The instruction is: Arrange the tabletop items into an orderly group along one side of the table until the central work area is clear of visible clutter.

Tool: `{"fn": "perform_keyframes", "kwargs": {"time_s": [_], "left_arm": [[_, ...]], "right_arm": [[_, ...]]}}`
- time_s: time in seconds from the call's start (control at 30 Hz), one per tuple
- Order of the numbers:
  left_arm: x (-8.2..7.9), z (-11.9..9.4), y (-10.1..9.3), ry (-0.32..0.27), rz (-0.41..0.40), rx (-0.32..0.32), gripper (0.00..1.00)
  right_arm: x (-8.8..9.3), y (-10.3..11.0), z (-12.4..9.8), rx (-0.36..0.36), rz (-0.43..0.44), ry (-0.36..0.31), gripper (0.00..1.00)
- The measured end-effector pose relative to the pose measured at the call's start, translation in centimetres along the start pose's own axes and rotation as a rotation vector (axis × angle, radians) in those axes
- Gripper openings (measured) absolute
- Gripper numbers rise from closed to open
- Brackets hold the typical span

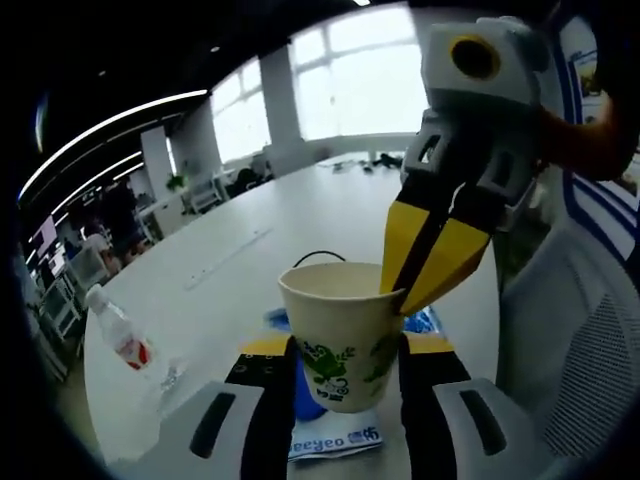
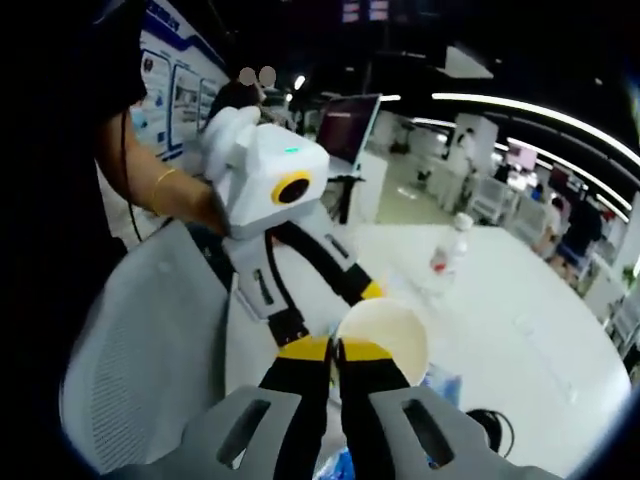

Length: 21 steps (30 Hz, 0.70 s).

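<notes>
Two grippers are on one paper cup [image 1: 343,335] right now, and that is where your trouble lies. Your left gripper [image 1: 343,352] has the cup between its black, yellow-tipped jaws, which sit partly open at about the cup's width against its printed sides; your right gripper [image 1: 432,262] comes down from above with its jaws nearly closed, pinching the rim on the far side. In the right gripper view those jaws [image 2: 337,352] meet almost tip to tip at the edge of the cup [image 2: 383,336], one apparently inside the wall and one outside. The cup is held just above a blue and white packet [image 1: 335,438] near the table's [image 1: 300,215] edge, with a water bottle [image 1: 118,335] lying well off to one side and a dark cable [image 1: 318,257] looping behind the rim. Thin paper will likely crease or fold if you pull the two hands apart or twist one against the other, and the rim pinch is the weaker hold. Whether the cup is empty cannot be told from here, so tilting it could spill. If you release the left jaws first, the cup will probably swing from its rim. The packet beneath may also drag along if the cup's base catches it.
</notes>
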<state>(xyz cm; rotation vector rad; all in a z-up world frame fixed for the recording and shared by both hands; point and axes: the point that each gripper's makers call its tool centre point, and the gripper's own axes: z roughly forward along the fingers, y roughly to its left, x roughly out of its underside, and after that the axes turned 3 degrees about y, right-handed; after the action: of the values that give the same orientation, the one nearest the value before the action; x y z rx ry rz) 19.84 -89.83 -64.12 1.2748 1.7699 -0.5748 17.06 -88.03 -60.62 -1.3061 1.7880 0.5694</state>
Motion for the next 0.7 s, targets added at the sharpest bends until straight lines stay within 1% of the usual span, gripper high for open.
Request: {"fn": "perform_keyframes", "kwargs": {"time_s": [0.13, 0.2, 0.23, 0.33, 0.43, 0.53, 0.6, 0.7], "left_arm": [[-0.1, -0.1, 0.1, -0.009, -0.003, -0.006, 0.37], [-0.1, -0.2, 0.1, -0.016, -0.019, -0.006, 0.37], [-0.3, -0.2, 0.2, -0.023, -0.033, -0.004, 0.37], [-0.6, -0.3, 0.1, -0.04, -0.047, -0.002, 0.37], [-0.7, -0.2, 0.1, -0.043, -0.045, -0.004, 0.37], [-0.9, -0.2, 0.1, -0.048, -0.048, -0.007, 0.37], [-0.9, -0.2, 0.1, -0.049, -0.053, -0.006, 0.37], [-0.9, -0.2, 0.1, -0.051, -0.054, -0.009, 0.37]], "right_arm": [[-0.2, -0.1, 0.0, 0.0, 0.027, -0.012, 0.0], [-0.4, -0.3, 0.0, 0.004, 0.068, -0.024, 0.01], [-0.4, -0.3, 0.0, 0.004, 0.069, -0.028, 0.01], [-0.4, -0.6, -0.1, 0.015, 0.086, -0.034, 0.05], [-0.3, -0.9, -0.1, 0.034, 0.106, -0.037, 0.09], [-0.5, -1.1, -0.2, 0.05, 0.152, -0.064, 0.17], [-0.7, -1.3, -0.4, 0.06, 0.186, -0.09, 0.25], [-0.7, -1.7, -0.7, 0.078, 0.209, -0.105, 0.32]]}}
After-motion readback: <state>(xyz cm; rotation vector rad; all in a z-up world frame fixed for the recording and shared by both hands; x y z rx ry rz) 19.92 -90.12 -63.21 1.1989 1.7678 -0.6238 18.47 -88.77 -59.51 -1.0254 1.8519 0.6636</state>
